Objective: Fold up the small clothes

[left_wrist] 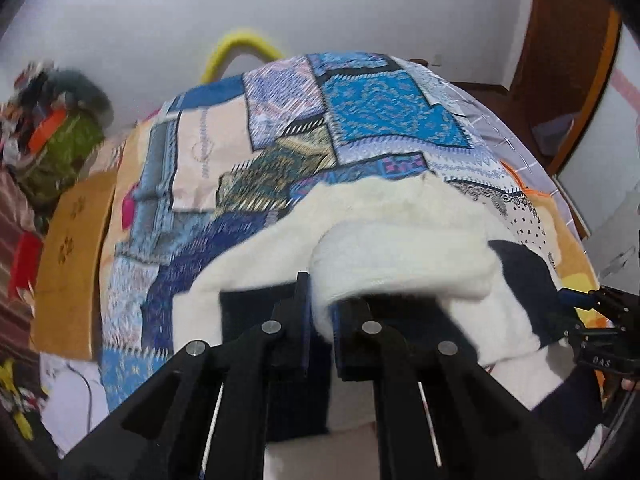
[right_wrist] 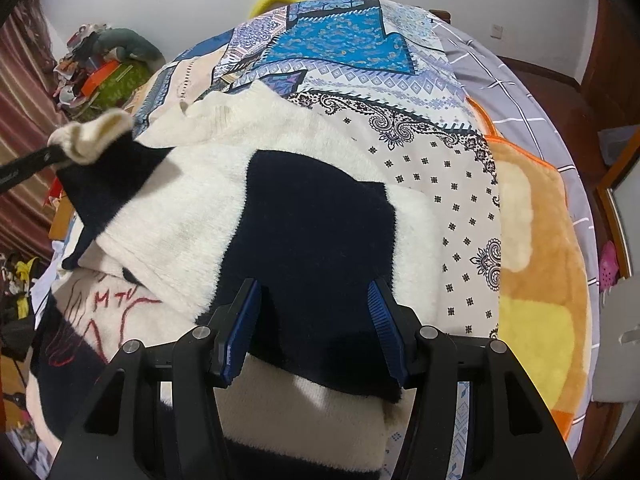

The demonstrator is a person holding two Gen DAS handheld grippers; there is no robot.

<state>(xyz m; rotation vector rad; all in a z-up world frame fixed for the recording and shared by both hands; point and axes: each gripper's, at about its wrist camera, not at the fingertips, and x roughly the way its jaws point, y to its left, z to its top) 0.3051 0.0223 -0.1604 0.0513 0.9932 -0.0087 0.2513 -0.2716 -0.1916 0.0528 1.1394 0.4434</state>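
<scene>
Two grippers were over the bed (right_wrist: 532, 92), where the sweater (right_wrist: 312, 232), cream with navy blocks, lay on a patchwork sheet (right_wrist: 420, 80). My left gripper (left_wrist: 320, 312) was pressed together on a cream fold of the sweater, the cloth bunched between its pads and lifted off the rest. In the right wrist view that pinched piece showed as a cream wad raised at the far left. My right gripper (right_wrist: 314, 328) stood half spread over a navy block, its blue pads apart, pinching nothing. An orange blanket (right_wrist: 536, 240) lay just beside the sweater.
</scene>
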